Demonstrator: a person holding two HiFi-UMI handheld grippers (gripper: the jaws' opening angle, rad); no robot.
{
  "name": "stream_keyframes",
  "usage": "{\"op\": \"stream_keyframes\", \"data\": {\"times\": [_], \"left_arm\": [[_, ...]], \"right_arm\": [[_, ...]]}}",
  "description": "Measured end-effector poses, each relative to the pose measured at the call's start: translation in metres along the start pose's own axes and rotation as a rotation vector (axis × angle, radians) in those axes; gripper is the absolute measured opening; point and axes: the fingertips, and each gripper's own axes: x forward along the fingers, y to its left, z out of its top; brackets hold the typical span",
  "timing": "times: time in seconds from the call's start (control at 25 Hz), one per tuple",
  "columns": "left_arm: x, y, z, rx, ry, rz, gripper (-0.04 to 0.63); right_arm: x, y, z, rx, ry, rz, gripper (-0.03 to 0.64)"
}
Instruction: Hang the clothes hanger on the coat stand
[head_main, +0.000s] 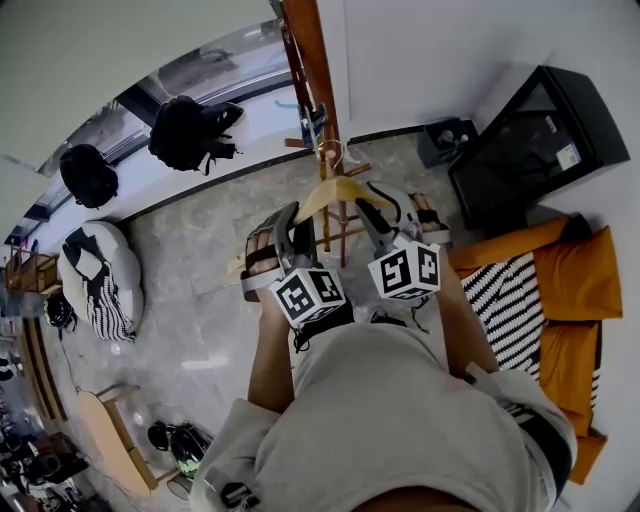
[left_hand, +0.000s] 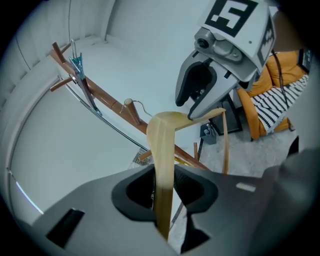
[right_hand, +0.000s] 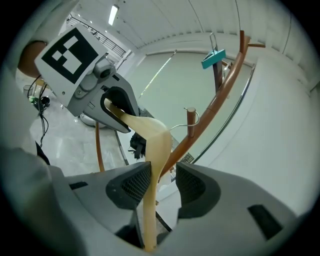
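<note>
Lighting is bright and diffuse; a ceiling strip light (right_hand: 114, 14) shows in the right gripper view. All views carry fisheye distortion; both gripper views darken at the corners.

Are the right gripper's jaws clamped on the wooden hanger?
No: the right gripper has its jaws apart, with a clear gap between the hanger and one pad.
</note>
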Motion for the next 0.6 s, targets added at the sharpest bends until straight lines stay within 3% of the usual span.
{"op": "stream_keyframes", "data": {"times": [0.6], "left_arm": [[0.000, 0.003, 0.011, -0.027, -0.095, 0.034, 0.110]], "right_arm": [[0.004, 0.005, -0.005, -0.020, 0.048, 0.031, 0.189]]}}
